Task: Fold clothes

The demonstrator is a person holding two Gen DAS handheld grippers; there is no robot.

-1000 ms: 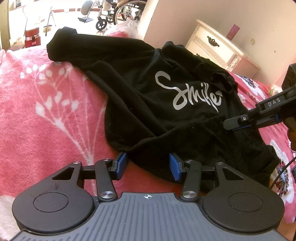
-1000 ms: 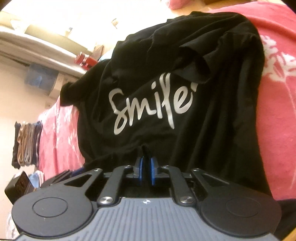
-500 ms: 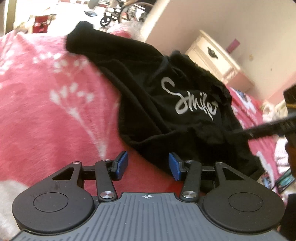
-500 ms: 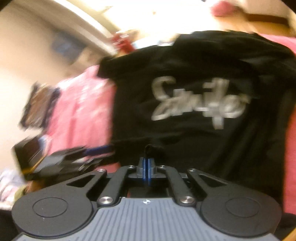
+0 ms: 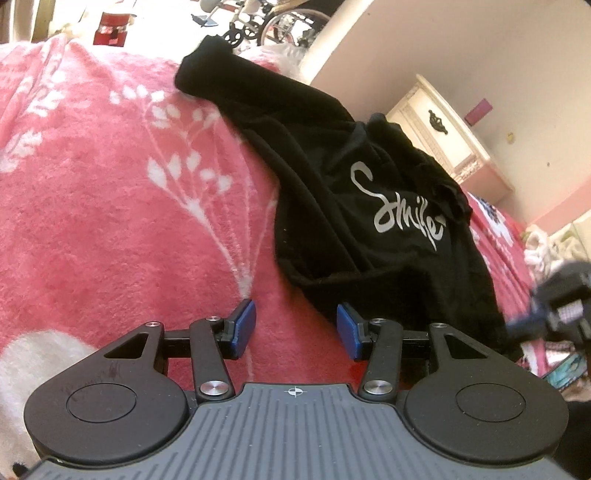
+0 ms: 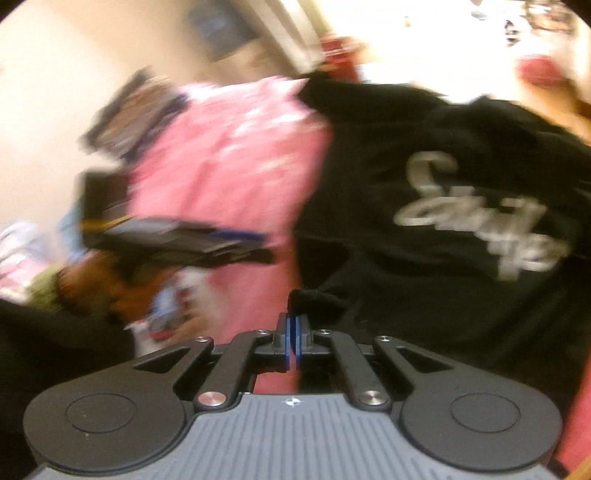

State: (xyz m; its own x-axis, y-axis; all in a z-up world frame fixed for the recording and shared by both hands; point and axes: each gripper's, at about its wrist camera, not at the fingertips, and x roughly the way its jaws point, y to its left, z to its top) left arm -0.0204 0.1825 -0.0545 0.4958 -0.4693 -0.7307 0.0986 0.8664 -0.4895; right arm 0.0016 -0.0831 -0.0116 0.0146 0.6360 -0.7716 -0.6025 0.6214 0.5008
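Note:
A black T-shirt (image 5: 332,192) with a silver "Smile" print lies crumpled on a pink blanket (image 5: 110,206). My left gripper (image 5: 295,328) is open just short of the shirt's near hem, its right blue pad beside the fabric, nothing between the fingers. In the right wrist view, which is blurred, my right gripper (image 6: 291,332) is shut on a pinch of the black T-shirt (image 6: 424,258) at its edge. The left gripper (image 6: 177,240) shows blurred at the left there, and the right gripper (image 5: 554,302) shows blurred at the right edge of the left wrist view.
A white bedside cabinet (image 5: 443,136) stands by the wall behind the bed. A wheelchair (image 5: 273,22) and a red object (image 5: 110,31) sit on the floor beyond the bed. Folded clothes (image 6: 129,107) are stacked at the far left.
The right gripper has pulled the shirt's edge sideways, dragging the shirt to the right across the blanket. The left gripper stayed open and the hem has slid out from between its fingers.

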